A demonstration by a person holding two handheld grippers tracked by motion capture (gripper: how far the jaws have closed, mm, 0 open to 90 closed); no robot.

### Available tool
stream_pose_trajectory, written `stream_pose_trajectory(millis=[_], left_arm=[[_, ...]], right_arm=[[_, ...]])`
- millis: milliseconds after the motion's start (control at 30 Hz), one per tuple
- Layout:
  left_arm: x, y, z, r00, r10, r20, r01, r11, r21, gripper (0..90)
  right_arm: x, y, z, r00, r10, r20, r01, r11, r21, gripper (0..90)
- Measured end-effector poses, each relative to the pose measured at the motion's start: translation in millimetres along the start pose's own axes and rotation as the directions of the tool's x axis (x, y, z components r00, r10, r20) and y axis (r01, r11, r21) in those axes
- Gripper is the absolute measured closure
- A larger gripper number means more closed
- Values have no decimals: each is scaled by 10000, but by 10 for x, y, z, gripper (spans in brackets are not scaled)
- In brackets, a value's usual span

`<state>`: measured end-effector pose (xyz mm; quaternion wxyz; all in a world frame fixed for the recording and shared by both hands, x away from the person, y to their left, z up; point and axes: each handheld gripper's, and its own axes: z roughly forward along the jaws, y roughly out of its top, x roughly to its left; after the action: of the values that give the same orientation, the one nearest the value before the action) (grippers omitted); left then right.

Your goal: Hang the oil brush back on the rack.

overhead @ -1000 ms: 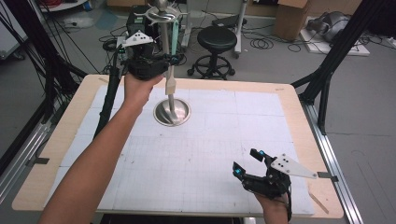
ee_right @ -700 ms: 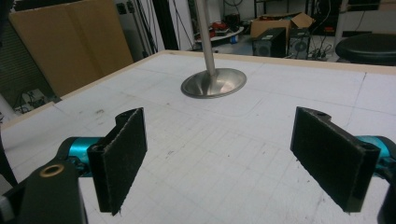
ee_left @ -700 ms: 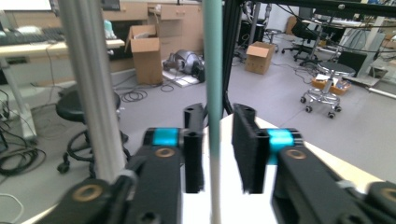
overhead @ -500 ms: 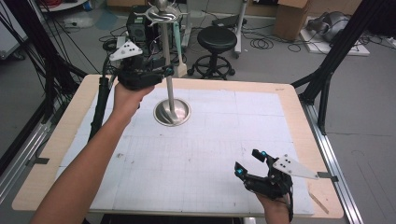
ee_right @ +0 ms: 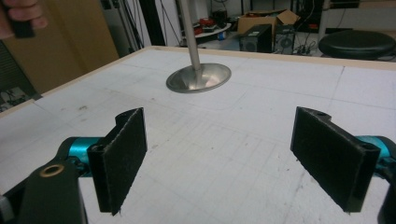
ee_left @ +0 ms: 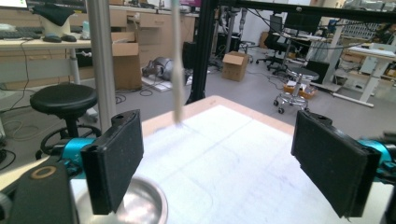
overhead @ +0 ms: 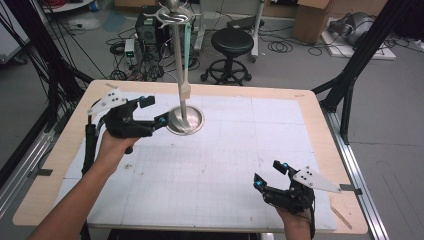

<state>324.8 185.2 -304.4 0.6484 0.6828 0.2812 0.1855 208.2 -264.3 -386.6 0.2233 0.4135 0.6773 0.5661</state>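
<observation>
Steel stand (overhead: 184, 116), pale strip (overhead: 185, 65) hanging from its top: stood at table's (overhead: 280, 125) far centre. Left gripper (overhead: 152, 111) wide open beside base; right gripper (overhead: 268, 175) open, idle. Advice: approach level, centre jaws.

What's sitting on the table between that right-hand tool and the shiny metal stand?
Nothing: in the high view, bare gridded table mat runs from the right tool to the metal stand. The right gripper view shows the same.
</observation>
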Motion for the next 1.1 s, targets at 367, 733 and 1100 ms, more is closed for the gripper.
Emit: stream_pose_trajectory(millis=[367, 733, 1100], left_arm=[[-66, -545, -507, 9999, 62, -111, -65, 9998, -208, 181], [-61, -934, -810, 9990, -216, -399, 223, 9996, 181, 183], [-32, -938, -903, 9977, -357, -573, 357, 9994, -17, 185]], right_arm=[[-40, -20, -83, 9979, -16, 643, 28, 9998, -182, 175], [-103, -40, -172, 9942, 36, 1071, -12, 9998, -221, 174], [-36, -40, -101, 9945, -306, 1005, 295, 9995, 130, 175]])
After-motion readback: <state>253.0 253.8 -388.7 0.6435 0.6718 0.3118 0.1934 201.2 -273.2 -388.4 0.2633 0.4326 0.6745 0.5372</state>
